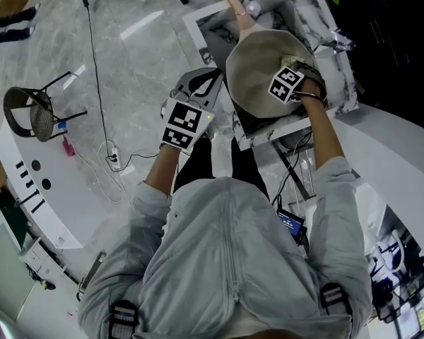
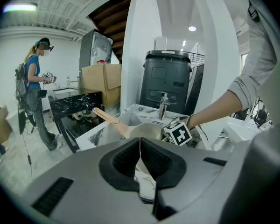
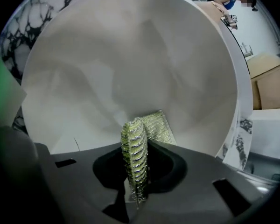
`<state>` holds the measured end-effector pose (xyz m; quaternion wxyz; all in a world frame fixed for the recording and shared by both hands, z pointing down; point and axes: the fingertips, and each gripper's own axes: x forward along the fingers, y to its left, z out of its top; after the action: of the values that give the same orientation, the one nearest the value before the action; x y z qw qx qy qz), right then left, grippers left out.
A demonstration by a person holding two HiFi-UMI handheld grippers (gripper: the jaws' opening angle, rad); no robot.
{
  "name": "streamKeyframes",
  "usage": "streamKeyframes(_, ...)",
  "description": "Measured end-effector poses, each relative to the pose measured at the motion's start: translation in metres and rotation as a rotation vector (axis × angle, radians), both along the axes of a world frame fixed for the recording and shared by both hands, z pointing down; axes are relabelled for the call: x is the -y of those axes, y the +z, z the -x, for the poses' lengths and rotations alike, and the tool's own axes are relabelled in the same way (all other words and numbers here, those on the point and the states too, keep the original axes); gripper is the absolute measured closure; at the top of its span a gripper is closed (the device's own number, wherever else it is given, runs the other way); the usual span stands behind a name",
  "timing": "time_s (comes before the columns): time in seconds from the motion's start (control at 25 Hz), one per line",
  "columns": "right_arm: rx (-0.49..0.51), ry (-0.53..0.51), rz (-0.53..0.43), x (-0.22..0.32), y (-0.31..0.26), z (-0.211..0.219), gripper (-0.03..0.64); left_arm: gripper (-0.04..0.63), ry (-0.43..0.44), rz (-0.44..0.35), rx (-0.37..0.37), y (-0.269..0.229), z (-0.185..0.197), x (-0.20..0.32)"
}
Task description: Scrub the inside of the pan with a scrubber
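I am holding the right gripper [image 3: 136, 183], jaws clamped on the folded scrubber [image 3: 134, 148], facing straight into the pan [image 3: 130, 55], while the left gripper [image 2: 140, 160], jaws closed on nothing, is hanging beside the rim.

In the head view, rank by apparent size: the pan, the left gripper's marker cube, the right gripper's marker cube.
1. pan
2. left marker cube
3. right marker cube, smaller-looking, perhaps only because it is farther away
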<state>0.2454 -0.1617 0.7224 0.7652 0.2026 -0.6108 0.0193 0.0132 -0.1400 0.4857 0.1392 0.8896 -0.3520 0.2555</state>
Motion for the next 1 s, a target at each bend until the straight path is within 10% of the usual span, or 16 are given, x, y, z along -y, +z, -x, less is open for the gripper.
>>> streamKeyframes(0.56, 0.172, 0.149, -0.198, 0.054, -0.009, 0.036, 0.532, 0.571, 0.001, 0.013, 0.018, 0.009, 0.011, 0.003)
streamKeyframes(1.0, 0.538, 0.473, -0.140, 0.077, -0.022, 0.087, 0.532, 0.571, -0.006, 0.021, 0.029, 0.011, 0.018, 0.003)
